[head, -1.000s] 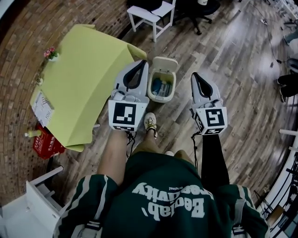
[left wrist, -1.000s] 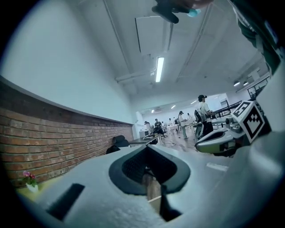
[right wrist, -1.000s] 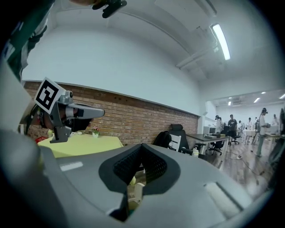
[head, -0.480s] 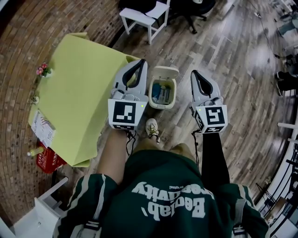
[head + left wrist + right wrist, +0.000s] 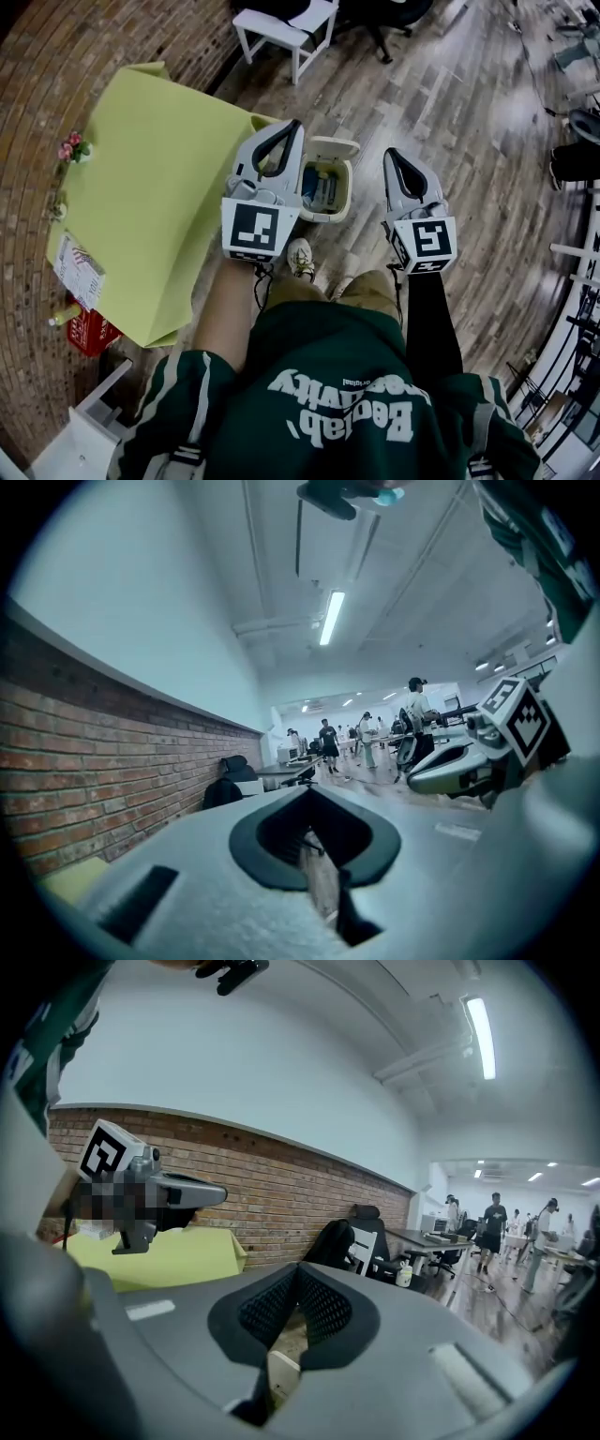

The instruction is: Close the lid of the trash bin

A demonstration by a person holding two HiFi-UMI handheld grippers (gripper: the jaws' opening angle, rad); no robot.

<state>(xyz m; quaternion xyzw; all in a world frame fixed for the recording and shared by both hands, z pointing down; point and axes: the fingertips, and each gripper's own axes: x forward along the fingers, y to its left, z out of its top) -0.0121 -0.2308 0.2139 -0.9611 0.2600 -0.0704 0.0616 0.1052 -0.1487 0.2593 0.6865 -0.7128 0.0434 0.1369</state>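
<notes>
Below and between the tongs, a small cream plastic trash bin (image 5: pixel 328 216) stands open on the wooden floor (image 5: pixel 459 131).
Its flat cream lid (image 5: pixel 339 147) tips back on the far side. The left tongs (image 5: pixel 286 129) are nearer than the right tongs (image 5: pixel 394 156), and both are clenched on nothing.

Open-plan office: desks (image 5: pixel 427 1239), swivel chairs (image 5: pixel 361 1216), brick wall (image 5: pixel 272 1192), strip lights (image 5: pixel 480 1024).

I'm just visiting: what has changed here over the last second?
The left gripper has edged right, toward the bin; in the head view it now covers the bin's left edge. The view itself shifted a little too. Nothing was grasped or let go. Unchanged: the lid is open, the right gripper keeps its place, and both pairs of jaws are shut and empty.
</notes>
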